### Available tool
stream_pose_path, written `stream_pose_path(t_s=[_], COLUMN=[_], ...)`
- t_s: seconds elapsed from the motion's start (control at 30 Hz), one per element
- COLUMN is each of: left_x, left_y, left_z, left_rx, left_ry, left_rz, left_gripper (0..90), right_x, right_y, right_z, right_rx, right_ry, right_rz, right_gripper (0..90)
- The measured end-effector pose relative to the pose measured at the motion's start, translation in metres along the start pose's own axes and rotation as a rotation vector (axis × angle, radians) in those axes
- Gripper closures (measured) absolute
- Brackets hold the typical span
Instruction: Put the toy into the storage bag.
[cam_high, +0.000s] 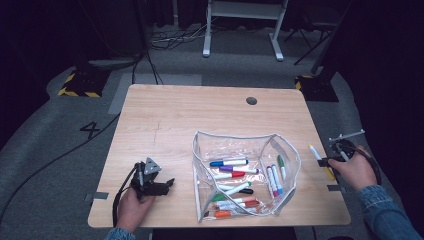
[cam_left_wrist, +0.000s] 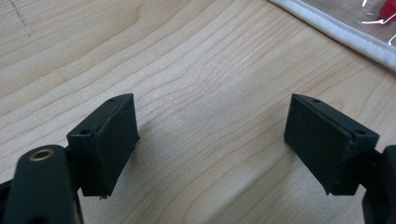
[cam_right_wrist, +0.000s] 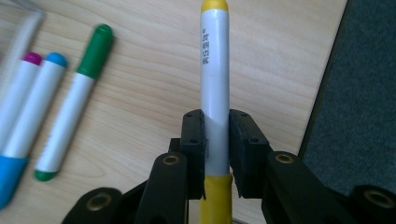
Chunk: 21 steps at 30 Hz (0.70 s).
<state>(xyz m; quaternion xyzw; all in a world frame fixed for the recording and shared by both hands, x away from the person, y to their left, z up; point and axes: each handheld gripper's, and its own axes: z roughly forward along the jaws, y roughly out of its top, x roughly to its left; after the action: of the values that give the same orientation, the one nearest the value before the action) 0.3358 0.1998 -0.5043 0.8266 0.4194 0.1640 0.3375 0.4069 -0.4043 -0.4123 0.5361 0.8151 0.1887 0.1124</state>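
Observation:
A clear zip pouch (cam_high: 235, 136) lies open on the wooden table (cam_high: 170, 115) with several coloured markers inside. At the table's right edge my right gripper (cam_high: 325, 161) is shut on a yellow-capped white marker (cam_high: 316, 152). In the right gripper view the pads of this gripper (cam_right_wrist: 215, 140) press the yellow marker (cam_right_wrist: 214, 70) from both sides, just above its yellow cap. My left gripper (cam_high: 170, 184) rests low at the front left, beside the pouch. Its jaws (cam_left_wrist: 210, 140) stand wide apart over bare wood.
A green marker (cam_right_wrist: 74, 102) and blue and magenta markers (cam_right_wrist: 32, 102) lie left of the held marker, at the pouch's right side. The pouch's white rim (cam_left_wrist: 336, 28) runs ahead of the left gripper. The table edge and grey carpet (cam_right_wrist: 364, 93) are close on the right.

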Motion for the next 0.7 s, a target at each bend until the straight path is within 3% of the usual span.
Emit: stream_pose_path(t_s=[0.27, 0.7], left_x=[0.000, 0.000], left_y=[0.000, 0.000], left_z=[0.000, 0.000], left_rx=[0.000, 0.000], left_ry=[0.000, -0.002], left_rz=[0.000, 0.001], left_gripper=[17.8, 17.8], right_x=[0.025, 0.082], right_y=[0.014, 0.037], right_z=[-0.045, -0.099], right_rx=[-0.060, -0.139], right_ry=[0.025, 0.088], right_rz=[-0.123, -0.308], right_gripper=[76.6, 76.7])
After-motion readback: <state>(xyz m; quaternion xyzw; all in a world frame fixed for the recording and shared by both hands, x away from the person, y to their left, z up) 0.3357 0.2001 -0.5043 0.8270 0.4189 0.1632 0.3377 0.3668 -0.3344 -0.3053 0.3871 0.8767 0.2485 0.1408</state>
